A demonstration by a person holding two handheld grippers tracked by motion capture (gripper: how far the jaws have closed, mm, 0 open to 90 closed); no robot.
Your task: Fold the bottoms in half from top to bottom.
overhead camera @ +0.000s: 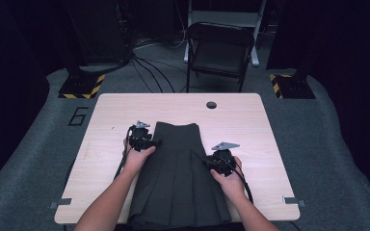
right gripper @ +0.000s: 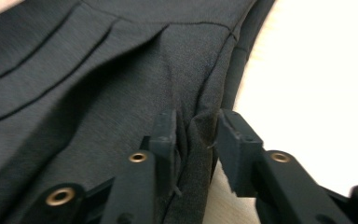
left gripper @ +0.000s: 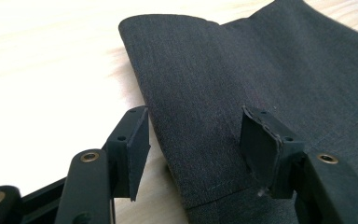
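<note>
A dark pleated skirt (overhead camera: pixel 178 173) lies flat on the pale wooden table (overhead camera: pixel 255 130), waistband at the far end and hem hanging over the near edge. My left gripper (overhead camera: pixel 157 142) is at the skirt's left edge near the waistband. In the left gripper view its jaws (left gripper: pixel 196 135) stand wide, with the folded edge of the skirt (left gripper: pixel 261 60) between them and untouched. My right gripper (overhead camera: pixel 204 161) is at the skirt's right edge. Its jaws (right gripper: pixel 196 133) are slightly apart around a raised ridge of the skirt's cloth (right gripper: pixel 74 70), and the pads do not squeeze it.
A round hole (overhead camera: pixel 211 105) is in the table near its far edge. A folding chair (overhead camera: pixel 219 48) stands behind the table, with cables on the floor. Bare tabletop lies left and right of the skirt.
</note>
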